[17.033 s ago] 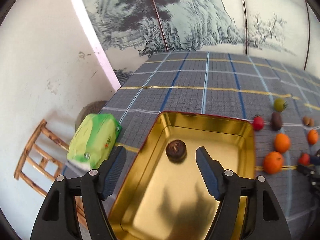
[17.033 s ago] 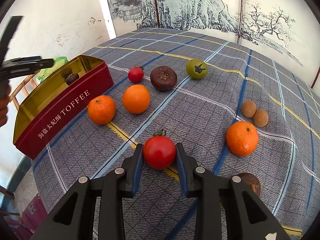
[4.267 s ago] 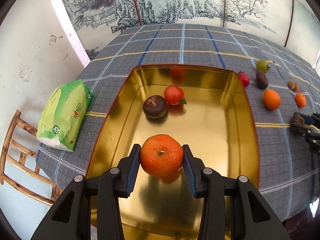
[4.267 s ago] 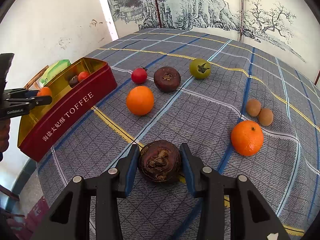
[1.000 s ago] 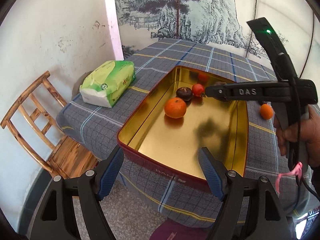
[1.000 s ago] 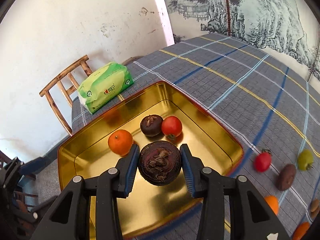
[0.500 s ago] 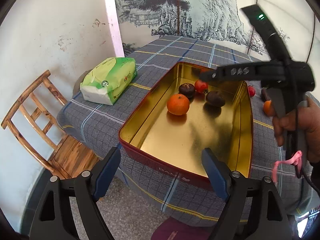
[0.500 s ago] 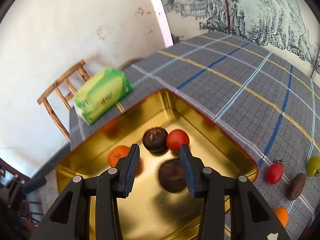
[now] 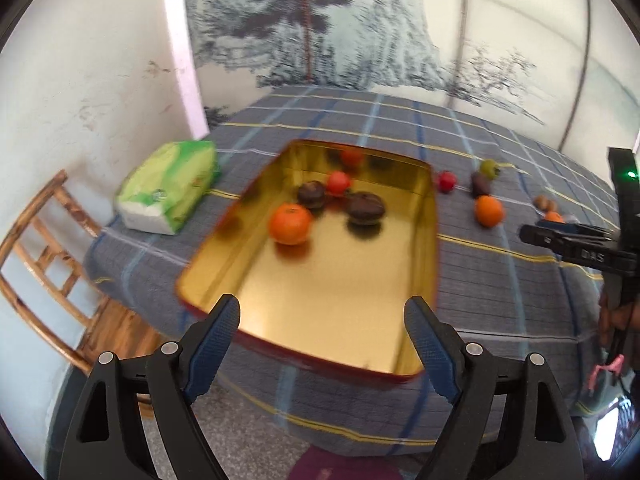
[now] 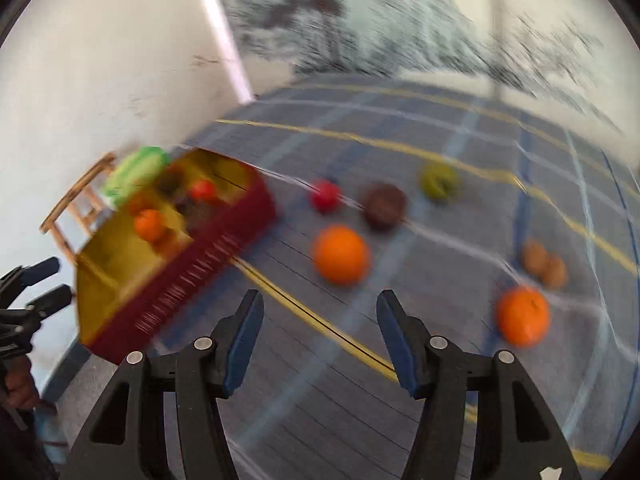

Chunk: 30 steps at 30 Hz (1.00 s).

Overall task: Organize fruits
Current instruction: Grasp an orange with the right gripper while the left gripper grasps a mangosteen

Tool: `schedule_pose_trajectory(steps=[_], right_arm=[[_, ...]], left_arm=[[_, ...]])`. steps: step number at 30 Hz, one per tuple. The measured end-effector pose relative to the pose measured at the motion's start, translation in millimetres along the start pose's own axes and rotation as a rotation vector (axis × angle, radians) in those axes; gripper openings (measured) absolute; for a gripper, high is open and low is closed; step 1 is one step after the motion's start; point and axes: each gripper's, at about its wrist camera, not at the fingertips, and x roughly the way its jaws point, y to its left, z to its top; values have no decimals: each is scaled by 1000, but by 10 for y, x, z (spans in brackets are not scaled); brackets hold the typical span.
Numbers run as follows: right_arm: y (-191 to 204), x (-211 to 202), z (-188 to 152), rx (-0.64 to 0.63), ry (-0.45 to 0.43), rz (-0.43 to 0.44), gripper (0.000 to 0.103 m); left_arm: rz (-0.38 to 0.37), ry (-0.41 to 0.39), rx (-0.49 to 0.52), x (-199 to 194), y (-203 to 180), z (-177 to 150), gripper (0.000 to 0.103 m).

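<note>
A round table under a grey checked tablecloth [image 9: 496, 280] with blue, white and yellow lines stands against a whitewashed wall [image 9: 80, 80] and a folding screen painted with an ink landscape [image 9: 340, 32]. A wooden chair [image 9: 44, 256] sits by the table's left edge, a green tissue pack [image 9: 168, 186] just above it on the cloth. The gold-lined red toffee tin [image 9: 432, 240] holds a mandarin [image 9: 290, 224], a small tomato [image 9: 338, 182] and two dark brown fruits [image 9: 364, 208]. Loose on the cloth beside the tin lie a red tomato [image 10: 325, 196], a brown fruit [image 10: 384, 205], a green tomato [image 10: 438, 182], two oranges [image 10: 341, 255] and two small brown fruits [image 10: 544, 266]. The left gripper [image 9: 322, 330] hangs over the tin's near rim, jaws wide apart and empty. The right gripper [image 10: 320, 332], blurred, is over bare cloth; its jaws have just been opening, nothing between them
</note>
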Motion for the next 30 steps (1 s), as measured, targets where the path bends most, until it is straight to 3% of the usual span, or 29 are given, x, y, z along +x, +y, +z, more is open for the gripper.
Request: schedule_pose_trajectory(steps=[11,12,14,16,19,22,26,30], right_arm=[[-72,399,274,1,18,-3,57],[-81,462,283,3,24,0,55],[-82,553,305,3,35,19,33],[-47,633,320,-21,51,30,33],[-20,552,273,-47,54,48,32],[-138,176,134,-36,-2,39,32],[-537,-379,-128,-5,-75,-99,32],[-1173,-705,-453,83,-80,-291,33]], left_arm=[[6,18,38,-35,-165,27,84],[8,21,40,-25,-173,34,84],[11,29,55,3,-210,56,84],[13,29,71,15,-264,86,84],[-13,29,101,22,-354,141,84],[-57,24,156,26,-513,225,84],[-119,7,238,47,-810,407,84],[-226,-4,292,141,-1108,695,84]])
